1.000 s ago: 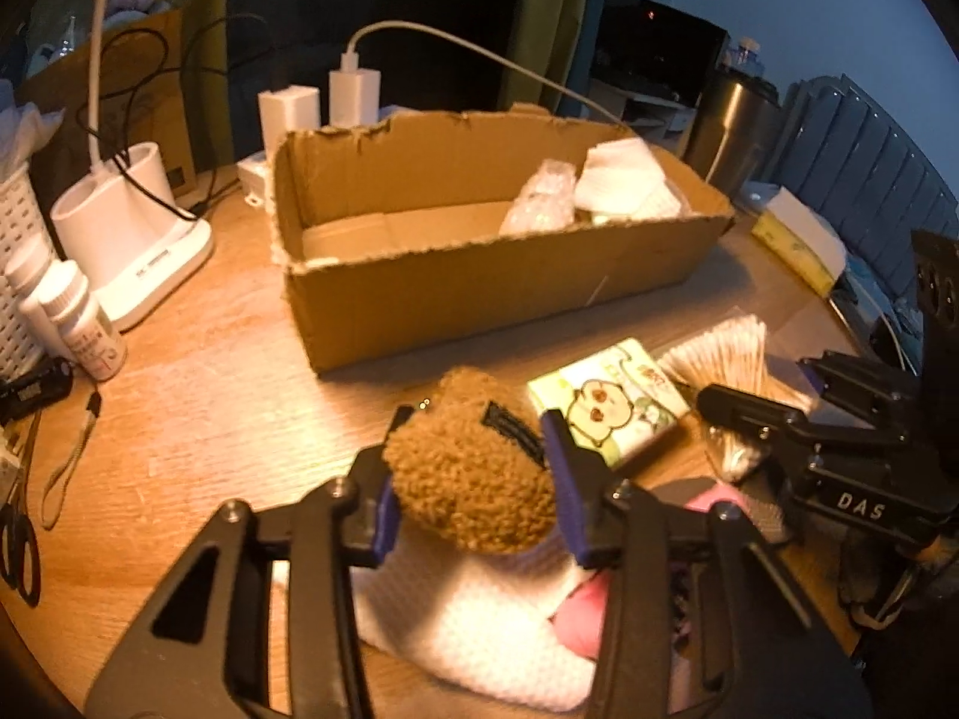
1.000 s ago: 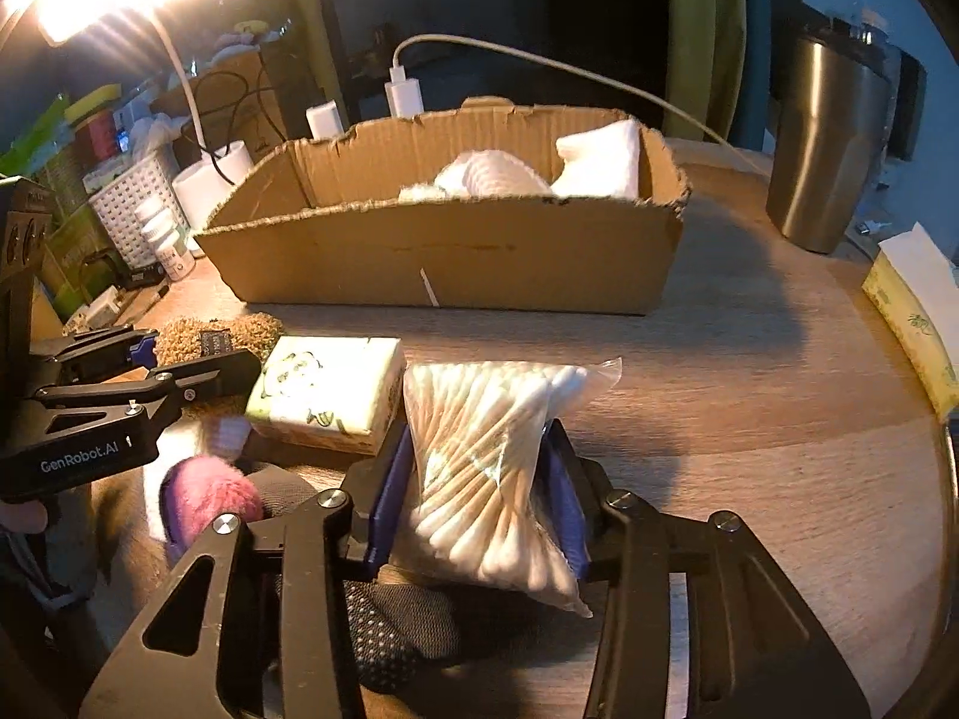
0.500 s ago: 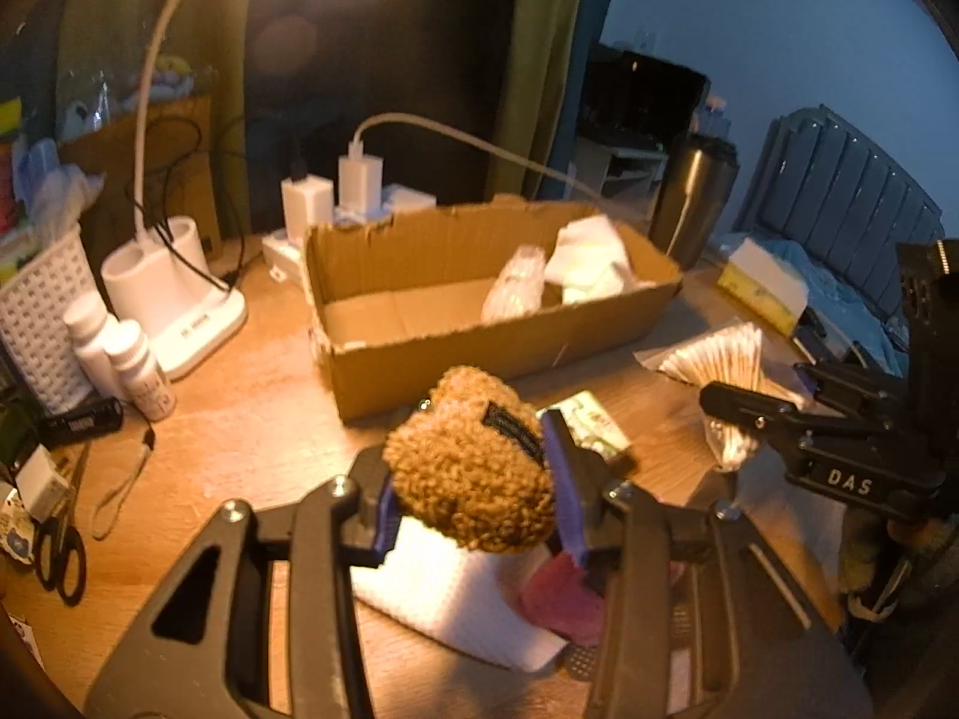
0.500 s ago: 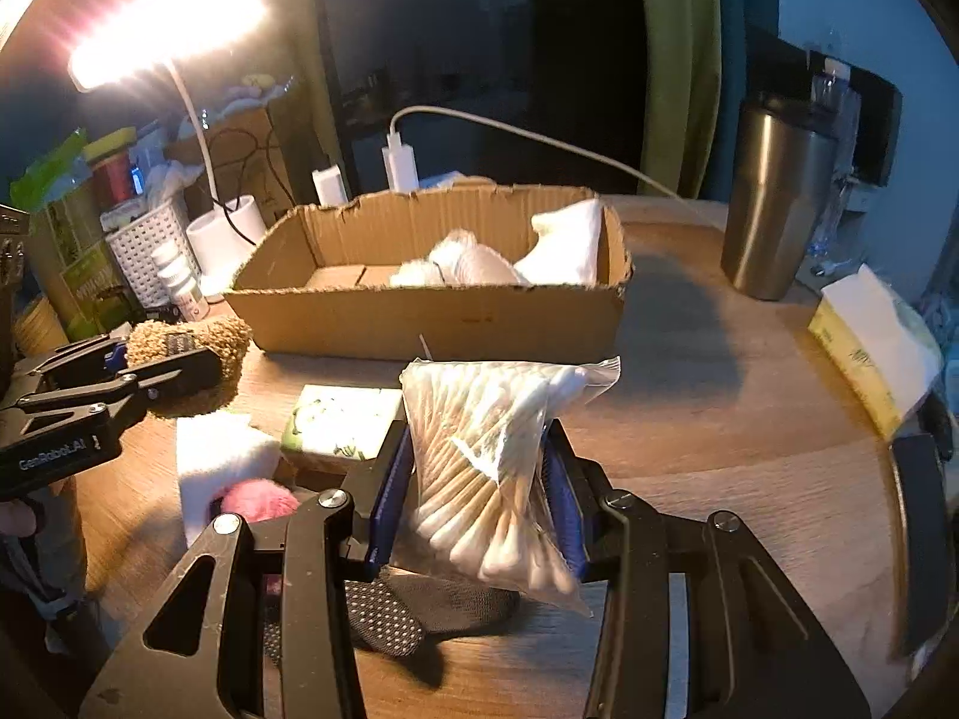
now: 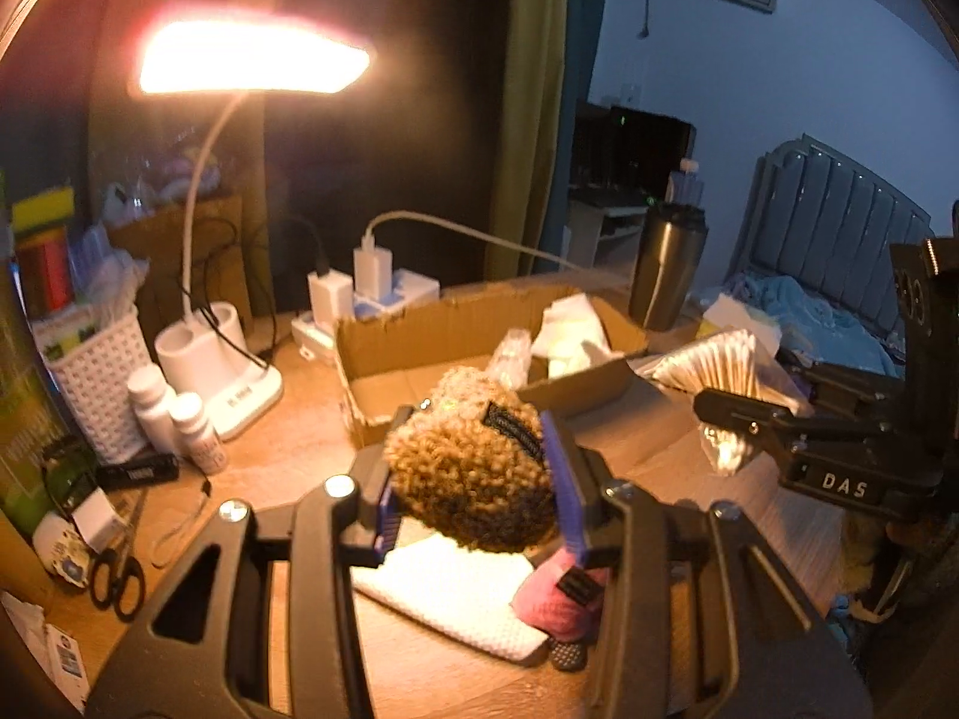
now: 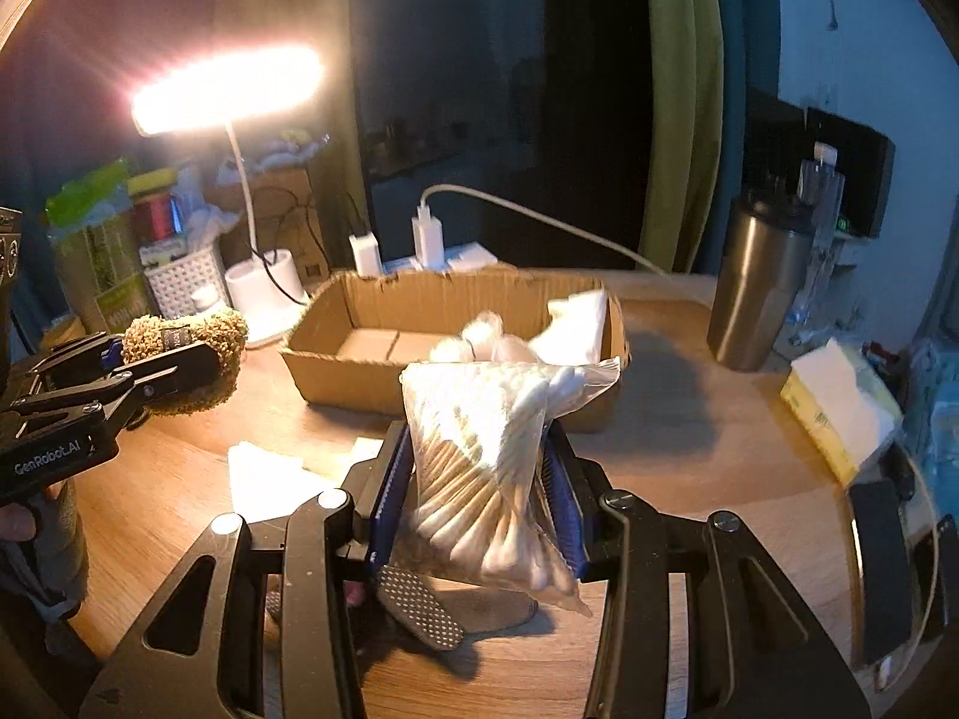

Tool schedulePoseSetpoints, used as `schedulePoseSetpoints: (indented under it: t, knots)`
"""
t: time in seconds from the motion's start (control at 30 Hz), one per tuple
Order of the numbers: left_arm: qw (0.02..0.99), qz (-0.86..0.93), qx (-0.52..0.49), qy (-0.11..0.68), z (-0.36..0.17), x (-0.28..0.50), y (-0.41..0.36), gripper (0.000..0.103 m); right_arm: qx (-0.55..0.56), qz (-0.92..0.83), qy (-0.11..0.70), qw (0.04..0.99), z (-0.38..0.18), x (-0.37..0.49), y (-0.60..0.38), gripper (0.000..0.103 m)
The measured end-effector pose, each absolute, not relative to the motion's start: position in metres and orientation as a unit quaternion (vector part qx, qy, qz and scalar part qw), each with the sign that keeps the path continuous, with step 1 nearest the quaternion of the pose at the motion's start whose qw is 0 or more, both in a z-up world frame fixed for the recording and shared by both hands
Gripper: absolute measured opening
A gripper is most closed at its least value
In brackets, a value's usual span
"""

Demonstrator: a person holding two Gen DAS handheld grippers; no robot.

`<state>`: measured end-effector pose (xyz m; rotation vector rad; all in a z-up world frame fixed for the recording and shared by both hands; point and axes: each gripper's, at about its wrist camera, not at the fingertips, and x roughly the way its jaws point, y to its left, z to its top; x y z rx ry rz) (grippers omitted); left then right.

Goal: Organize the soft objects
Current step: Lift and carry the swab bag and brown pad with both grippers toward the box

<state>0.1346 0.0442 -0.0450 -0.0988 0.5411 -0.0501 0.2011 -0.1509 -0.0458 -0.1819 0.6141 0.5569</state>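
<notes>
My left gripper is shut on a curly brown plush pouch and holds it high above the table; it also shows in the right wrist view. My right gripper is shut on a clear bag of cotton swabs, also raised, and the bag shows in the left wrist view. The open cardboard box stands beyond both and holds a white cloth and a bag of cotton balls. A white towel and a pink fluffy item lie on the table below.
A lit desk lamp stands at the back left, by a white basket, small bottles and chargers. Scissors lie at left. A steel tumbler and tissue pack sit at right.
Both grippers have risen well above the table with their loads. The box and the table items now look farther and lower, and the lamp head has come into view.
</notes>
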Motion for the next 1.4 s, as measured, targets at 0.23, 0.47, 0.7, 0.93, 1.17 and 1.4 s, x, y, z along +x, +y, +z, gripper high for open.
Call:
schedulePoseSetpoints:
  t: [0.23,0.47,0.7,0.93,1.17,1.4]
  knots:
    - [0.971,-0.021,-0.041,0.236,-0.026,0.128,0.041,0.042,-0.095,0.279,0.28,0.914,-0.032,0.197,-0.143,0.045]
    - [0.978,-0.024,-0.03,0.204,-0.014,0.128,0.035,0.042,-0.094,0.287,0.244,0.922,-0.015,0.196,-0.136,0.045]
    - [0.986,-0.018,-0.035,0.164,-0.001,0.136,0.037,0.042,-0.089,0.289,0.206,0.931,0.004,0.2,-0.128,0.045]
    - [0.988,-0.009,-0.042,0.147,0.007,0.15,0.04,0.042,-0.097,0.295,0.198,0.93,0.011,0.211,-0.117,0.045]
    - [0.989,0.005,-0.039,0.142,0.007,0.161,0.039,0.042,-0.107,0.3,0.189,0.929,0.015,0.219,-0.112,0.045]
    - [0.989,0.029,-0.042,0.137,0.003,0.174,0.048,0.042,-0.109,0.302,0.171,0.931,0.02,0.227,-0.107,0.045]
